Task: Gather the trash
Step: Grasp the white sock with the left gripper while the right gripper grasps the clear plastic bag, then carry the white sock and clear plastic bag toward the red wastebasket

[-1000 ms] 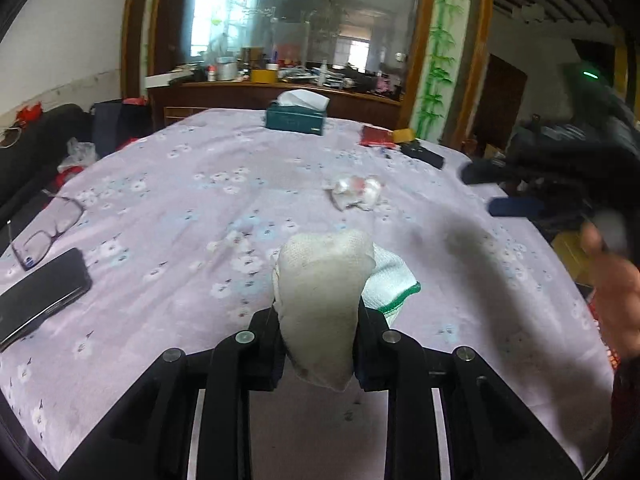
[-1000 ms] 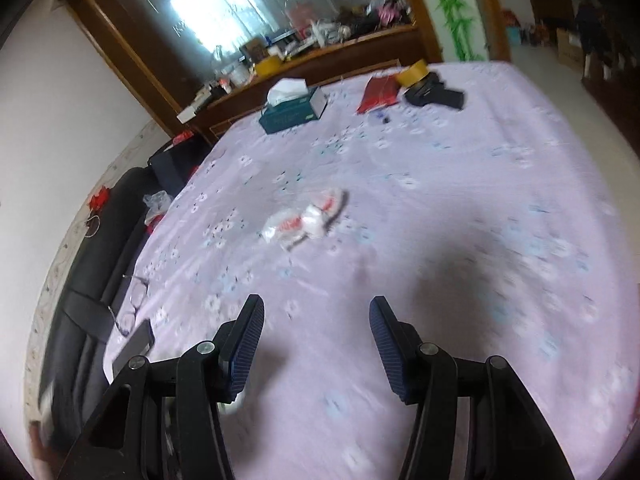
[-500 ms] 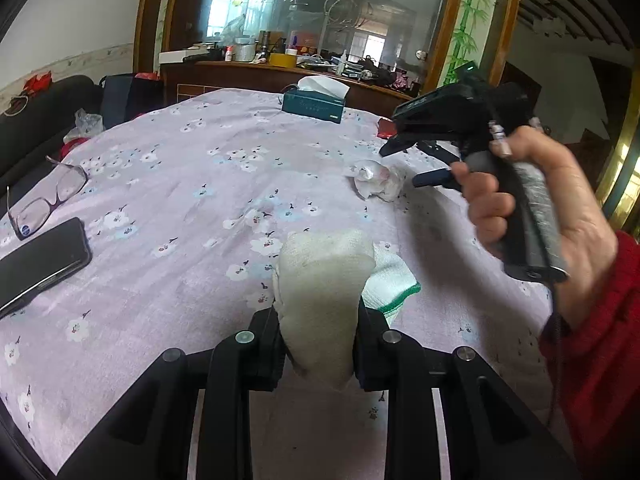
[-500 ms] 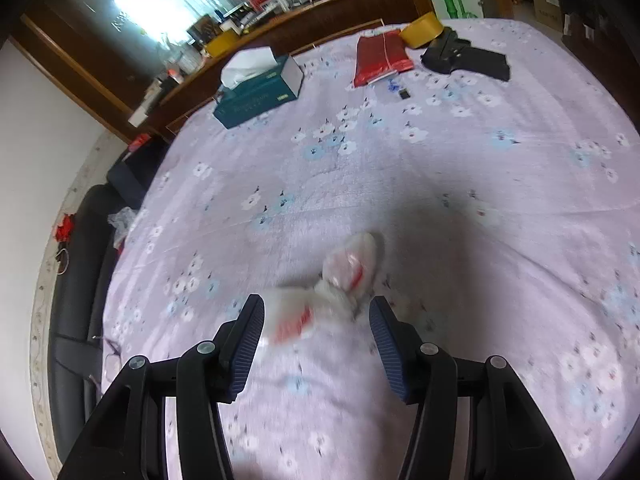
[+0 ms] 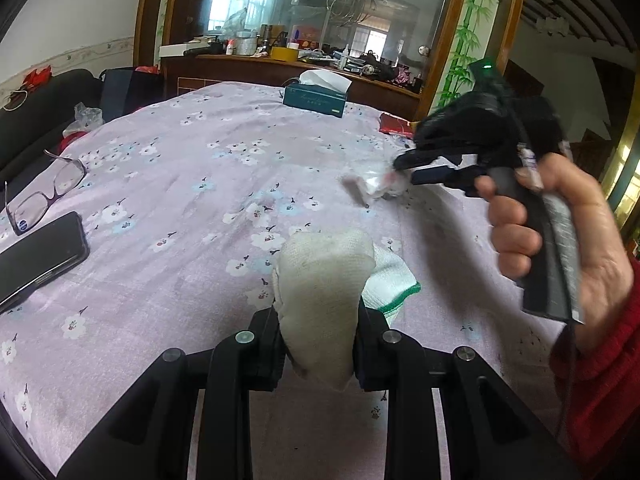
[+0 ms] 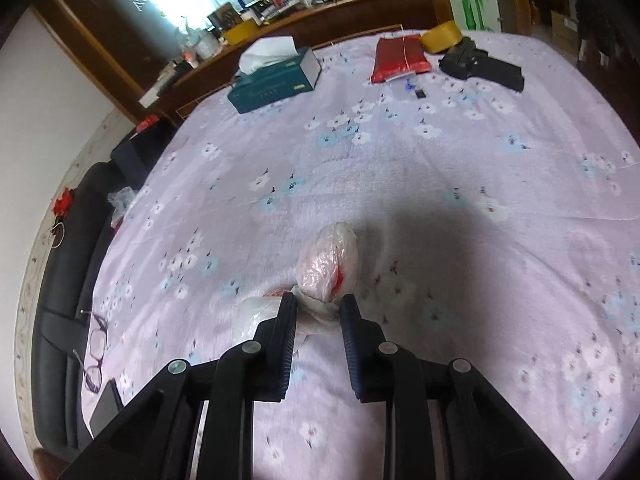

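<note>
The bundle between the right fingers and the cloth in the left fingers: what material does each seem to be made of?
The bundle looks like thin clear plastic film, glossy and crinkled, with red patches showing through; its twisted neck sits between the right gripper fingers. The cloth in the left gripper looks like a woven cotton rag, matte off-white with visible weave and a green edge.

Our right gripper [image 6: 318,312] has its two fingers closed against the twisted neck of a crumpled clear plastic wrapper [image 6: 330,262] with red print, lying on the purple flowered cloth [image 6: 460,184]. Far ahead to the left sits a tissue box [image 6: 276,78]; ahead to the right, a red packet [image 6: 398,58] and black device [image 6: 482,66].
</note>
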### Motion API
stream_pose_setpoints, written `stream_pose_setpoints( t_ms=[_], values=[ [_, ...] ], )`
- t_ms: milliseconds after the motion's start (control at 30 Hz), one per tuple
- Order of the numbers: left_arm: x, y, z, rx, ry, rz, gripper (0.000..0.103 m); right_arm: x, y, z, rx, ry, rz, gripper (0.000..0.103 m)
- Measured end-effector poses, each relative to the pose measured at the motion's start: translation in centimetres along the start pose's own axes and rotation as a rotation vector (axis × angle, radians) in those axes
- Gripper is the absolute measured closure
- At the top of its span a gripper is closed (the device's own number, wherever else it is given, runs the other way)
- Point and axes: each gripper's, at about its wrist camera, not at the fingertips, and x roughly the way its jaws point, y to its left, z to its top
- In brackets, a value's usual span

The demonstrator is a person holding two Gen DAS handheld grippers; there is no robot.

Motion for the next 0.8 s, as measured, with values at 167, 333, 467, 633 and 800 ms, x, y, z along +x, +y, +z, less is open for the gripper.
stream_pose_setpoints(
  t_ms=[167, 333, 467, 633, 800],
  values=[
    [-0.2, 0.0, 0.0, 0.0, -0.008, -0.01, 0.078, -2.8, -0.3, -1.3, -0.017, -0.025, 0.035, 0.079],
    [-0.4, -0.2, -0.1, 0.014, -0.019, -0.005, 0.078, -7.6, -1.4, -4.7, -0.04, -0.085, 0.054, 0.079],
    [-1.0, -0.7, -0.4, 0.028, -0.038, 0.01, 0.078, -10.9, -2.9, -9.0, -0.06, -0.146, 0.043, 0.079],
    [-2.2, -2.4, -1.2, 0.064, -0.069, 0.017, 0.078, -15.0, -5.0, -14.8, -0.091, -0.282, -0.009, 0.079],
    [-3.3, -5.9, -2.1, 0.138, -0.102, -0.003, 0.078, -17.5, -6.6, -18.5, -0.108, -0.395, -0.055, 0.079]
  ],
)
